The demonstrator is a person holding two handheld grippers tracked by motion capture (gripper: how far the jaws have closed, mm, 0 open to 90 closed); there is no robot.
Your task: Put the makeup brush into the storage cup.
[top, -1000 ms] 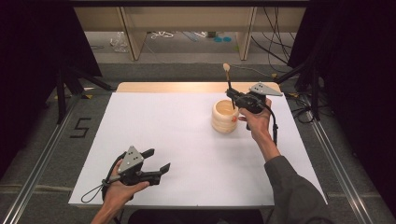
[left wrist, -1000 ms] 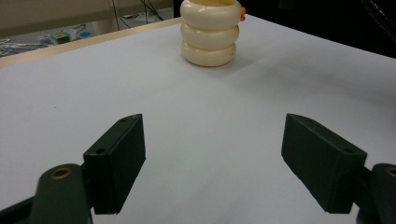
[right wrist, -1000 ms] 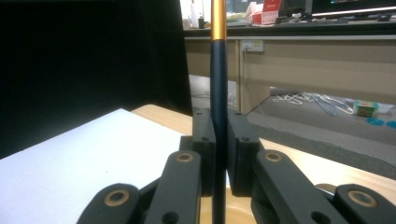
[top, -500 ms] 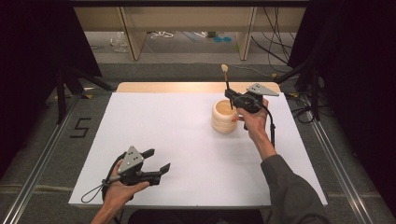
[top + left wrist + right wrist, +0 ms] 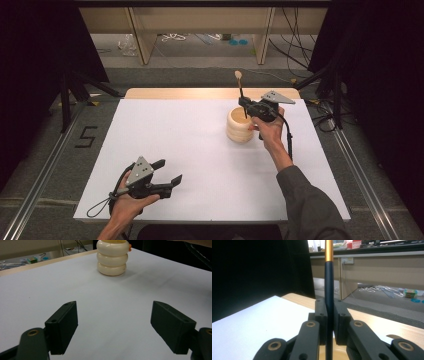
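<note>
A cream ribbed holder (image 5: 239, 125) shaped like stacked rings stands on the white table at the right of centre; the left gripper view has it far ahead (image 5: 112, 258). My right gripper (image 5: 244, 104) hovers over its rim, shut on a dark-handled brush (image 5: 241, 95) held upright, tip up, lower end inside the holder. In the right gripper view the brush handle (image 5: 329, 290) stands clamped between the jaws, with a gold band near the top. My left gripper (image 5: 168, 172) rests near the table's front left edge, jaws wide open (image 5: 113, 330) and nothing between them.
The white sheet (image 5: 165, 130) covers the table, with a strip of bare wood (image 5: 200, 93) along the far edge. Shelving and loose cables lie on the floor beyond. Black curtains and stand legs flank both sides.
The right gripper with the brush has shifted slightly left over the holder. The left gripper has stayed still.
</note>
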